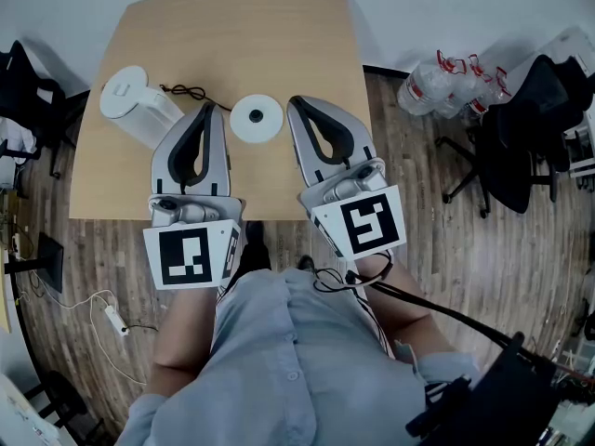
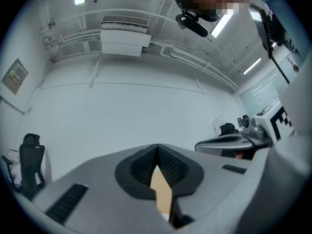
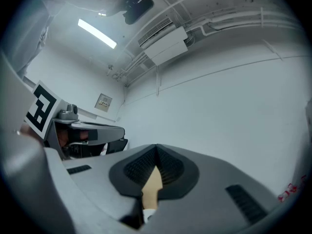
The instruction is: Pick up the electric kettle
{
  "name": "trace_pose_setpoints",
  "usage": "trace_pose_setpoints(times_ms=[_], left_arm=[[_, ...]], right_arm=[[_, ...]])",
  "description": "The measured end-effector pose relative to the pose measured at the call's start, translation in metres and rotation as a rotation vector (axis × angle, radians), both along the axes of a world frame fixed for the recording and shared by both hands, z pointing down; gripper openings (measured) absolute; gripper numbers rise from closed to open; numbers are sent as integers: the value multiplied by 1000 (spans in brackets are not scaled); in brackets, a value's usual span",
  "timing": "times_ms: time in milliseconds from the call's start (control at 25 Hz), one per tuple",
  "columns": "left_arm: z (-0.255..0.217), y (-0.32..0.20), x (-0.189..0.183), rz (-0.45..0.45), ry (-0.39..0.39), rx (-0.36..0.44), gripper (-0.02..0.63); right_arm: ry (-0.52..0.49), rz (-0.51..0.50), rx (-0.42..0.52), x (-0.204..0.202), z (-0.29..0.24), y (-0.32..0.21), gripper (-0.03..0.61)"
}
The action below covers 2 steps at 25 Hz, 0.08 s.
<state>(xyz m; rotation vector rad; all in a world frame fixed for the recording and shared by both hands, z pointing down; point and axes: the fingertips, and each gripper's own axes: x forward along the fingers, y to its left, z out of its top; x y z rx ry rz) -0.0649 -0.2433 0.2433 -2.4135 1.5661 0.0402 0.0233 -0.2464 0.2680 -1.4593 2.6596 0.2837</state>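
Note:
A white electric kettle (image 1: pixel 135 103) stands near the left edge of the wooden table (image 1: pixel 232 35), its black cord (image 1: pixel 186 92) trailing to the right. Its round white base (image 1: pixel 257 119) lies apart from it, near the table's front edge. My left gripper (image 1: pixel 209 108) is shut and empty, its tip right of the kettle and left of the base. My right gripper (image 1: pixel 294 105) is shut and empty too, tip just right of the base. In both gripper views the jaws meet at the tips (image 2: pixel 157 146) (image 3: pixel 156 147) and point slightly upward at a white wall.
Black office chairs (image 1: pixel 521 128) stand right of the table, with a pack of water bottles (image 1: pixel 446 82) on the floor behind them. Another dark chair (image 1: pixel 23 91) stands at the left. A power strip and cables (image 1: pixel 112 319) lie on the wooden floor.

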Motion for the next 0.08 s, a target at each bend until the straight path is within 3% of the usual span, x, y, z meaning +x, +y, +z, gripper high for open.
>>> trace_pose_setpoints(times_ms=[80], left_arm=[[0,0,0,-1,1,2,-2]], right_arm=[[-1,-1,3,0,-1,0,2]])
